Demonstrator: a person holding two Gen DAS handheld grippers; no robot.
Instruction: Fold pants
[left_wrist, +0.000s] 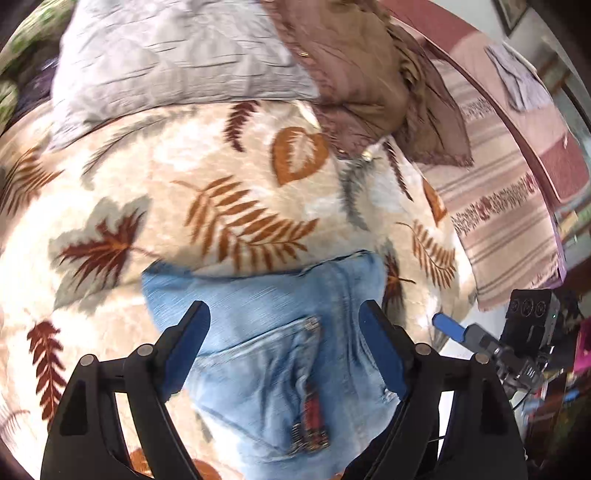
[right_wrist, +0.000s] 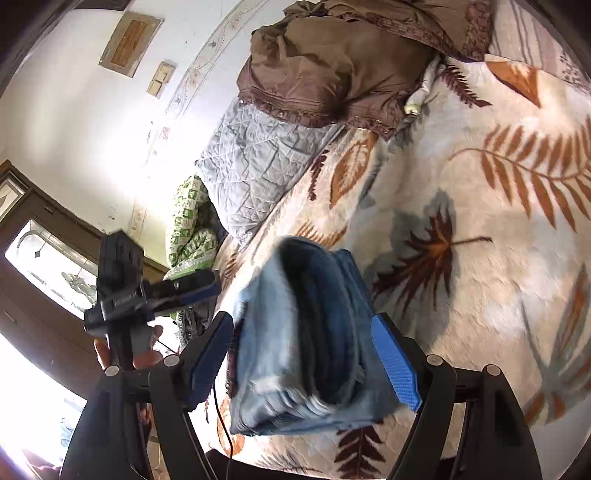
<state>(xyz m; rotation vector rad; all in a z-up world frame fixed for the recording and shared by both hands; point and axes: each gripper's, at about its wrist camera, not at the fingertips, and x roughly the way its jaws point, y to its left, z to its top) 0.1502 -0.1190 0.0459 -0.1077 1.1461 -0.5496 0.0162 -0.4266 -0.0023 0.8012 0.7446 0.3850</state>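
Light blue denim pants (left_wrist: 280, 354) lie folded into a thick stack on a leaf-patterned blanket (left_wrist: 207, 192). A back pocket with a red label faces up. My left gripper (left_wrist: 284, 328) hovers open over the stack, its fingers on either side of it and apart from the cloth. In the right wrist view the folded pants (right_wrist: 306, 332) show their layered edge, between the fingers of my open right gripper (right_wrist: 303, 350). The right gripper (left_wrist: 448, 326) shows at the right edge of the left wrist view. The left gripper (right_wrist: 199, 288) shows at the left of the right wrist view.
A grey quilted cover (left_wrist: 166, 55) and a brown cloth bundle (left_wrist: 369, 74) lie at the far side of the bed. A striped pink blanket (left_wrist: 498, 206) lies to the right. A green patterned quilt (right_wrist: 188, 221), white wall and a dark door stand beyond the bed's edge.
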